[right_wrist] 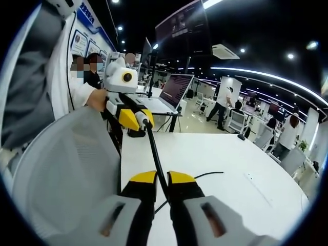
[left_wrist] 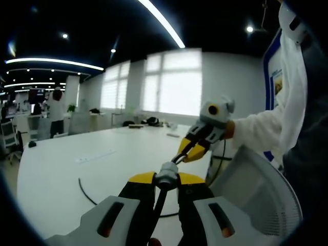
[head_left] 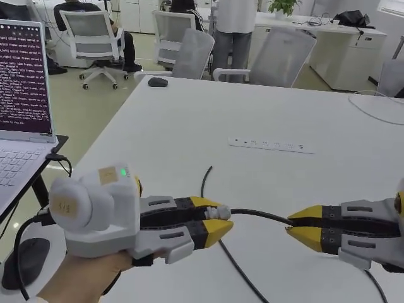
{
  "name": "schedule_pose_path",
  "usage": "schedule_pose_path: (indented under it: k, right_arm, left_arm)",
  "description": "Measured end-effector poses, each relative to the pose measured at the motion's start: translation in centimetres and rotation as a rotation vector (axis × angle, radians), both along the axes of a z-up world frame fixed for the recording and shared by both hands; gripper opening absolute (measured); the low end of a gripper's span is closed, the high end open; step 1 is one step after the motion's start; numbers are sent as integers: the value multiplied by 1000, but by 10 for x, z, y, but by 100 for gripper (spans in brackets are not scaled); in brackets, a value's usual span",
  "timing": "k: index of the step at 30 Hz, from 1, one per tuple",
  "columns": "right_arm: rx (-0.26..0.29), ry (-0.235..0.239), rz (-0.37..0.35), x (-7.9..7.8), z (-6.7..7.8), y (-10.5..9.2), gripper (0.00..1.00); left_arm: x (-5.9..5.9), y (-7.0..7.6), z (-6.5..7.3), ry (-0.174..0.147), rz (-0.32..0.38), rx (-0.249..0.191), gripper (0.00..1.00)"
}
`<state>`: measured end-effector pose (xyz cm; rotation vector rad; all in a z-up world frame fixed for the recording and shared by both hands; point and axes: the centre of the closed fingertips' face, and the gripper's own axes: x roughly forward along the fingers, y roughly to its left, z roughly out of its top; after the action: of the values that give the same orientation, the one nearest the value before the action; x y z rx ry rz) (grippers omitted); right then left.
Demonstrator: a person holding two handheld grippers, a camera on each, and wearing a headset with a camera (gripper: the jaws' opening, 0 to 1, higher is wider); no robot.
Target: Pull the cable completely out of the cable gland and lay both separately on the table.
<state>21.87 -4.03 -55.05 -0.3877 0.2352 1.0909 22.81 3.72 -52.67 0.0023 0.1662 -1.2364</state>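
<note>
The small pale grey plastic cable gland (head_left: 218, 213) is held above the table, pinched between the yellow jaw tips of the left gripper (head_left: 225, 218), which are closed in tight against its sides. In the left gripper view the gland (left_wrist: 166, 172) sits right at those tips, its round end facing outward. The thin black cable (head_left: 259, 214) is not yet out of the gland: it leaves the gland's front and runs in a near-straight span across to the right gripper (head_left: 290, 225), whose yellow jaws are closed narrowly onto it. The right gripper view shows the cable (right_wrist: 154, 148) passing between that gripper's own nearly meeting tips and running up to the left gripper (right_wrist: 141, 120). On the far side of the gland the cable drops down to the plain white tabletop (head_left: 252, 113), where one length lies curving away and another trails toward the near edge. A person's hand (head_left: 82, 278) holds the left gripper's body. Farther back on the table lies a flat white power strip (head_left: 271, 145), and beyond it a dark computer mouse (head_left: 157, 81). An open silver laptop (head_left: 22, 95) with text on its screen stands to the left, off the table, and grey mesh office chairs (head_left: 278, 57) stand along the far edge
</note>
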Motion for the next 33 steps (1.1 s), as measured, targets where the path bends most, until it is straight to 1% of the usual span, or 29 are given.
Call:
schedule_pose_path:
  k: [1, 3, 4, 6, 7, 9, 13, 15, 16, 18, 20, 22, 25, 29, 30, 33]
  right_arm:
    - [-6, 14, -2, -1, -2, -1, 6]
    - [-21, 15, -6, -1, -5, -2, 8]
    - [-25, 16, -6, -1, -6, -2, 11]
    - [-26, 20, -7, -1, -5, -2, 15]
    - [-26, 17, -3, -2, -4, -1, 16]
    - [-30, 13, 6, -3, -1, 1, 16]
    - [-41, -16, 38, -4, 6, 14, 22]
    - [-60, -34, 85, -7, 9, 25, 22]
    - [-63, -42, 113, -9, 11, 33, 22]
    - [-66, -54, 146, -10, 13, 44, 23]
    - [-76, -56, 176, -9, 12, 51, 23]
    - [-102, -57, 208, -10, 8, 57, 21]
    - [-128, -52, 236, -10, 3, 61, 16]
    - [-139, -58, 236, -8, 2, 60, 6]
    - [-132, -51, 236, -8, 2, 60, 6]
    - [-133, -67, 236, -7, 3, 59, 5]
  left_arm:
    - [-1, -1, -1, -2, -6, 6, 17]
    - [-4, -5, -3, -13, -24, 25, 17]
    - [-6, -6, -4, -18, -31, 31, 17]
    - [-9, -8, -7, -29, -45, 52, 17]
    - [-10, -9, -9, -36, -52, 70, 17]
    - [-11, -10, -12, -43, -57, 85, 17]
    - [-13, -11, -11, -49, -68, 88, 17]
    - [-14, -11, -12, -51, -74, 93, 17]
    - [-15, -12, -13, -53, -79, 98, 17]
    - [-17, -13, -13, -56, -86, 102, 17]
    - [-18, -13, -14, -58, -91, 103, 17]
    - [-18, -13, -14, -59, -95, 107, 17]
    - [-18, -13, -14, -61, -96, 107, 17]
    - [-19, -13, -15, -65, -98, 113, 17]
    - [-18, -13, -14, -67, -96, 112, 17]
    - [-17, -13, -14, -66, -92, 108, 17]
